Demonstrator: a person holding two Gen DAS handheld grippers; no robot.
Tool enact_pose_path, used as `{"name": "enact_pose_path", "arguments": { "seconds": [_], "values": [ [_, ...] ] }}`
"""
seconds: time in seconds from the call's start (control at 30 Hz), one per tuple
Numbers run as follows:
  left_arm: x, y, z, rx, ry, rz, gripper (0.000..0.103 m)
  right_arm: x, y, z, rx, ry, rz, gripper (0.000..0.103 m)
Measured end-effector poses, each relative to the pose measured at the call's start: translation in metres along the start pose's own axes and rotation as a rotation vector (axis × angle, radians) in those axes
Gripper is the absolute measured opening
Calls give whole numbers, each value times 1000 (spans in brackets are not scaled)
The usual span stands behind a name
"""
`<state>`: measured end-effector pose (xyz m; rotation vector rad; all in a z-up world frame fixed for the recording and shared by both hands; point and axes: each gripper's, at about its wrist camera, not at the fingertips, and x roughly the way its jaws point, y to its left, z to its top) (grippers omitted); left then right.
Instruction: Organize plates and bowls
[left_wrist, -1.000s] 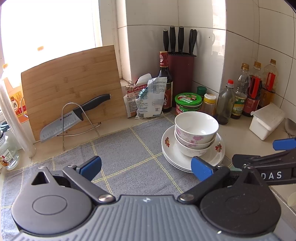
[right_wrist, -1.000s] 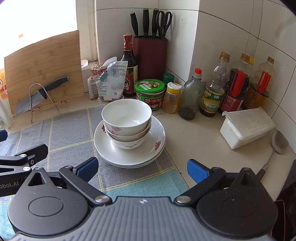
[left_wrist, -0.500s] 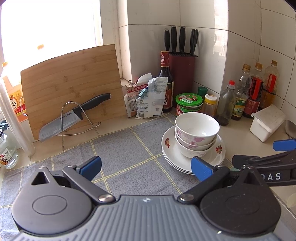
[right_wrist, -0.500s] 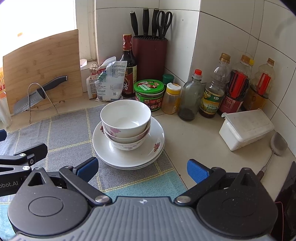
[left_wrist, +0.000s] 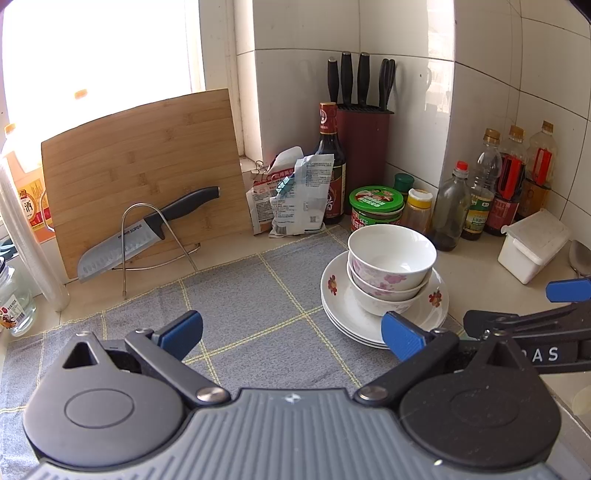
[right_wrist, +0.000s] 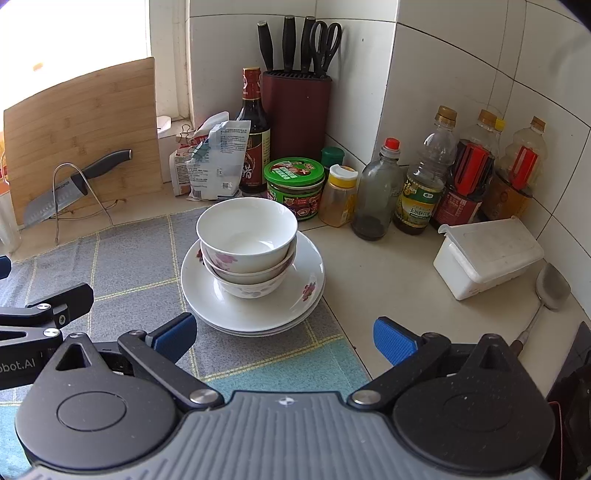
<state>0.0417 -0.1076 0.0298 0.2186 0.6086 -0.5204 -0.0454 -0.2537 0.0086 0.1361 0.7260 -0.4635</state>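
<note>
Mostly, top bowl (right_wrist: 246, 232) hides lower bowls; plates (right_wrist: 258, 317) only rim-visible.

Bowls (right_wrist: 246, 236): three, nested. Plates (right_wrist: 255, 314): three, stacked. Knife block (right_wrist: 296, 110): one. Cutting board (left_wrist: 144, 166): one. Green-lidded jar (right_wrist: 294, 186): one. White lidded box (right_wrist: 487, 256): one.
</note>
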Motion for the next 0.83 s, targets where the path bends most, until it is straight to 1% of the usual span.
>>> {"name": "enact_pose_path", "arguments": {
  "seconds": [0.83],
  "values": [
    [0,-2,0,2,-2,-2,102,-1,-3,1,-5,-1,-7,103]
  ]
}}
